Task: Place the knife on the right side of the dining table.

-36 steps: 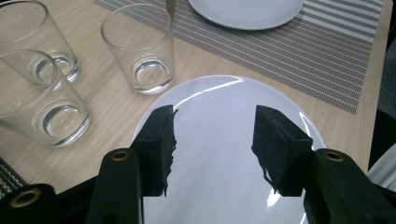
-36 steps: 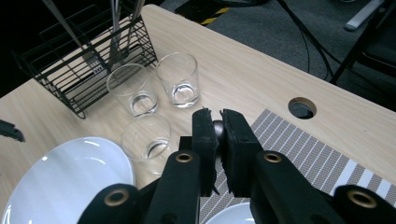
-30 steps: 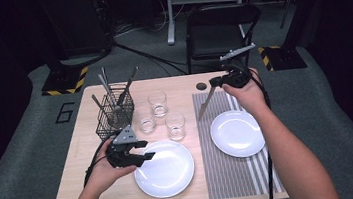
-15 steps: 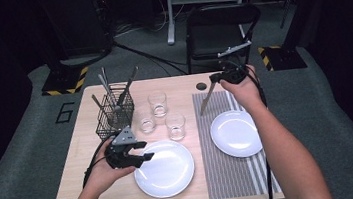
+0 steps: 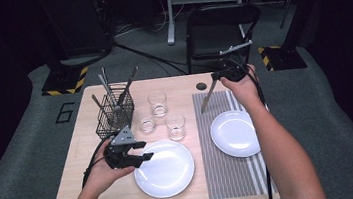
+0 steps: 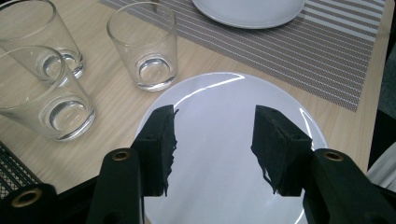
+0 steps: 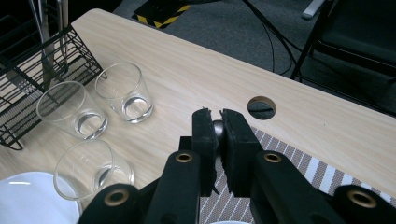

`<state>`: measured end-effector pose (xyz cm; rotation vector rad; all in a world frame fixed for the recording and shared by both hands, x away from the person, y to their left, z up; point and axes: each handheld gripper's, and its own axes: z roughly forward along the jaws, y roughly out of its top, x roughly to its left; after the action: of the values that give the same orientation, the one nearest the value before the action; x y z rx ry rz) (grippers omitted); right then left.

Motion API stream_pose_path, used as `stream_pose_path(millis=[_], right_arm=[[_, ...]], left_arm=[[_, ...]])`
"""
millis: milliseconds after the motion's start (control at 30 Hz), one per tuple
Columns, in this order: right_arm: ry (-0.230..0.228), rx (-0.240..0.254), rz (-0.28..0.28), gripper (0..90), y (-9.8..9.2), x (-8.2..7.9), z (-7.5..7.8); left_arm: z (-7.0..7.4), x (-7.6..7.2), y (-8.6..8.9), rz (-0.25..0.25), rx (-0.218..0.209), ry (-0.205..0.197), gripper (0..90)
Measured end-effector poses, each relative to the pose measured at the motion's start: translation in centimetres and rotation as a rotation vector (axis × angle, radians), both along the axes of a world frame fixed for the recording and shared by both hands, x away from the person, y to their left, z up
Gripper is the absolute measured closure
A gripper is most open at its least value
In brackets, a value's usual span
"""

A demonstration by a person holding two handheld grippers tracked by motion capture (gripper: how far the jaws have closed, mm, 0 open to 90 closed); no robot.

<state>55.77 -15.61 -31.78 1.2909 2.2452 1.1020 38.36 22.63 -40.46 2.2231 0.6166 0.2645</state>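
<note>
Over the striped placemat (image 5: 228,174), knife (image 5: 209,98) between right gripper (image 5: 218,76) fingers.

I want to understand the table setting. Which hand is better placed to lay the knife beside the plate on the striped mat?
The right. The right gripper is shut on the knife above the striped mat, near its plate. The left gripper hangs open over the other plate.

Dark recording lab, hazard-striped floor bases (image 5: 66,82), trailing floor cables (image 5: 144,53), numbered table (image 5: 90,109)
</note>
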Motion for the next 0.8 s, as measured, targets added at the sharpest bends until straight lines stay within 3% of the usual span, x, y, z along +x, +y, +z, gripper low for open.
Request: stream_pose_path(millis=[400, 800], right_arm=[[0.006, 0.03, -0.026, 84.1, -0.3, 0.6, -0.2], [0.058, 0.132, -0.121, 83.9, -2.9, 1.3, -1.1]], left_arm=[[0.0, 0.0, 0.1, -0.004, 0.002, 0.004, 49.4], [0.0, -0.1, 0.1, -0.004, 0.005, 0.003, 49.6]])
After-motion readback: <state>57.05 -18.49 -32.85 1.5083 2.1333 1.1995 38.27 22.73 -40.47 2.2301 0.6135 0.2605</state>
